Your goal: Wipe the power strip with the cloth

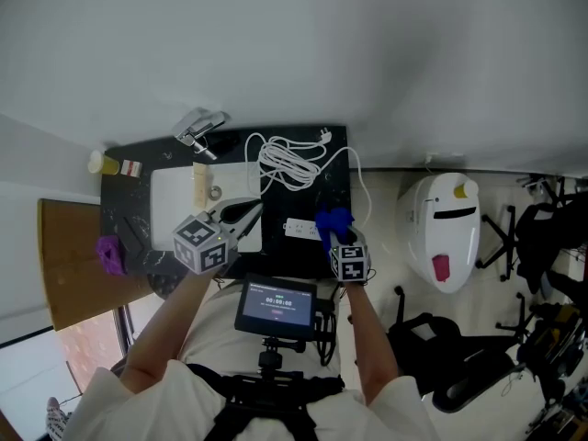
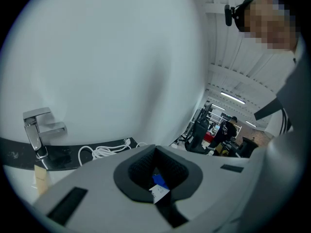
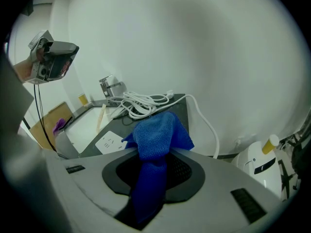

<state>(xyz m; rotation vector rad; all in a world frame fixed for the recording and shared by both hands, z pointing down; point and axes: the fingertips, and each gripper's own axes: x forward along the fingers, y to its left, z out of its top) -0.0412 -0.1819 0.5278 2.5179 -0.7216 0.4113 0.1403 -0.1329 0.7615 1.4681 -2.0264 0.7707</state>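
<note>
The white power strip (image 1: 299, 230) lies flat on the black counter (image 1: 335, 150), near its front edge. Its white cable (image 1: 287, 162) is coiled behind it. My right gripper (image 1: 342, 240) is shut on a blue cloth (image 1: 333, 222) that bunches above the jaws, just right of the strip and over its end. In the right gripper view the cloth (image 3: 158, 135) hangs through the gripper (image 3: 154, 176), with the strip (image 3: 111, 142) to its left. My left gripper (image 1: 246, 215) hovers left of the strip, over the sink's edge. In its own view the left gripper (image 2: 158, 178) is shut with nothing in it.
A white sink (image 1: 175, 191) with a chrome faucet (image 1: 200, 131) fills the counter's left half. A yellow bottle (image 1: 103, 163) and a purple object (image 1: 110, 255) sit further left. A white appliance (image 1: 446, 228) stands on the floor to the right, with chairs beyond.
</note>
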